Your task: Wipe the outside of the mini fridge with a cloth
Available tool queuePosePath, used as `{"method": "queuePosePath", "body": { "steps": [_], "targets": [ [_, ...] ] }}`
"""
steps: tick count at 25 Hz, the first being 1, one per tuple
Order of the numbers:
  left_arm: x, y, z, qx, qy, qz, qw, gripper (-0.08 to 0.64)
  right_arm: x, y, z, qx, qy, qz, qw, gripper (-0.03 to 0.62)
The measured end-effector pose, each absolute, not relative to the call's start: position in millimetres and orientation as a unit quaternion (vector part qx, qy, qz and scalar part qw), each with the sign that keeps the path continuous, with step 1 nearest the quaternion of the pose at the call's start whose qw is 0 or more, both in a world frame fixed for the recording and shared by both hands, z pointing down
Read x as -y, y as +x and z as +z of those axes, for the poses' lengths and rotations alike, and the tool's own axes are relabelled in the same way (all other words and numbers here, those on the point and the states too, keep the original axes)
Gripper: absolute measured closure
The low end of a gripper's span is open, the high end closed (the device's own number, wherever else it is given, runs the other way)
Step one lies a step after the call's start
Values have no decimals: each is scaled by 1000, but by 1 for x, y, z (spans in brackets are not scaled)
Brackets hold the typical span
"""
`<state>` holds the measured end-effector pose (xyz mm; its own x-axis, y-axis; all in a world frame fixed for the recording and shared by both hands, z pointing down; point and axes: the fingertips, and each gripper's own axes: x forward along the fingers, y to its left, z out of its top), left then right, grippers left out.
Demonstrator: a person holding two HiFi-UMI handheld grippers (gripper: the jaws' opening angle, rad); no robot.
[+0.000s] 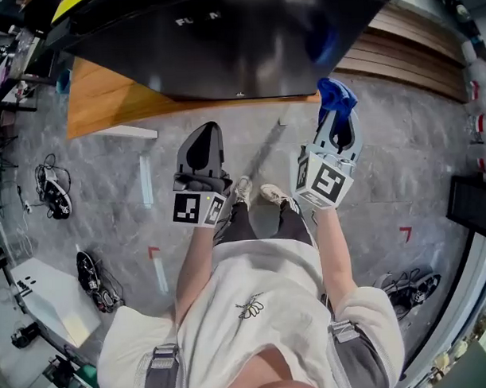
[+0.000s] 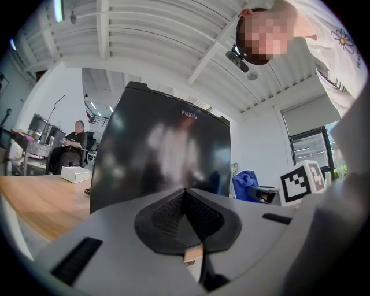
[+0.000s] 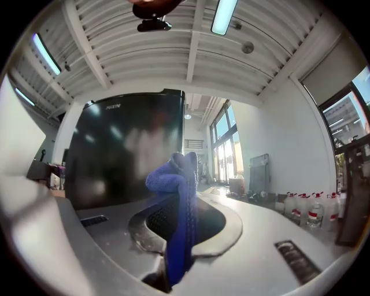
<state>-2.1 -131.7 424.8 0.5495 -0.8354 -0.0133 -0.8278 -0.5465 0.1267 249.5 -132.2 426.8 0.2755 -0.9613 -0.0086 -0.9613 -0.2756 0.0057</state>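
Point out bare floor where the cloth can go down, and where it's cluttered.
Bare grey floor lies right of the right gripper, bordered by the wooden slats above and the red tape mark below. Crowded: shoes and cables at left, sneakers at lower right.

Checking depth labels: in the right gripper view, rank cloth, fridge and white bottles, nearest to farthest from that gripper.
1. Cloth, held in the right gripper.
2. Fridge, just ahead, left.
3. White bottles, far right.

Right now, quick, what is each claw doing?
Left claw: shut, holding nothing.
Right claw: shut on the blue cloth.
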Motion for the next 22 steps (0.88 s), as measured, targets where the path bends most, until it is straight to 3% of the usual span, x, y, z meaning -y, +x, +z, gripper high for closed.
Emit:
{"method": "queuePosePath", "body": {
  "steps": [10,22],
  "targets": [
    [143,-65,423,510,855,-76,61,555,145,109,431,-698,-716,0,0,531],
    [142,-190,426,569,817,-85,45,555,203,-77,449,-771,-636,2,34,531]
  ]
}}
